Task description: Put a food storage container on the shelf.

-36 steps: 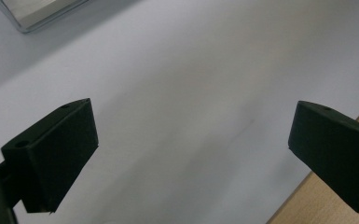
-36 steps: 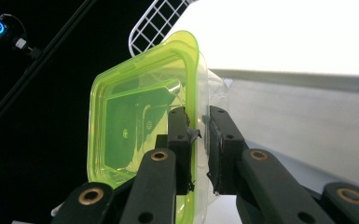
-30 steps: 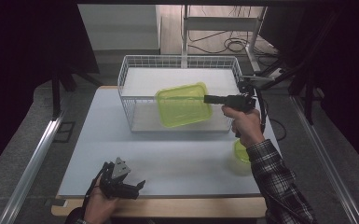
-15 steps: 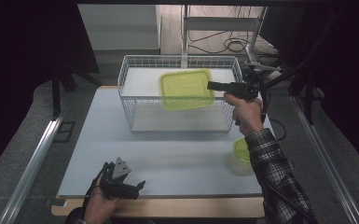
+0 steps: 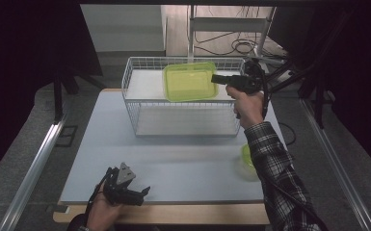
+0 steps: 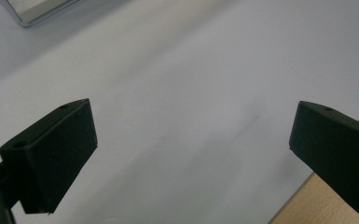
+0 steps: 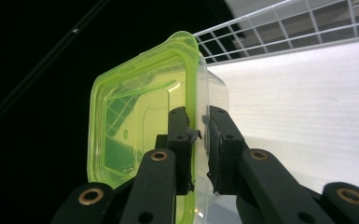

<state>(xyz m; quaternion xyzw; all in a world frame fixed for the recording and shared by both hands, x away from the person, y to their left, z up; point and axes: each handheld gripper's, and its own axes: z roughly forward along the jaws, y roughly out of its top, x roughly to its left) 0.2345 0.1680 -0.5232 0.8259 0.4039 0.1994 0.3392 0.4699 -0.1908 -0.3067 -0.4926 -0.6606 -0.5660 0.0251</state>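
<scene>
Gripping green lidded container (image 5: 189, 81) by rim, long axis crosswise

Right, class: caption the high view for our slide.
Right gripper holds a green-lidded box over the wire basket.

White table (image 5: 183, 168) with wood edge, grey floor (image 5: 24, 144), cables (image 5: 231, 47) beyond, dark surroundings, metal rail (image 5: 33, 168) left.
</scene>
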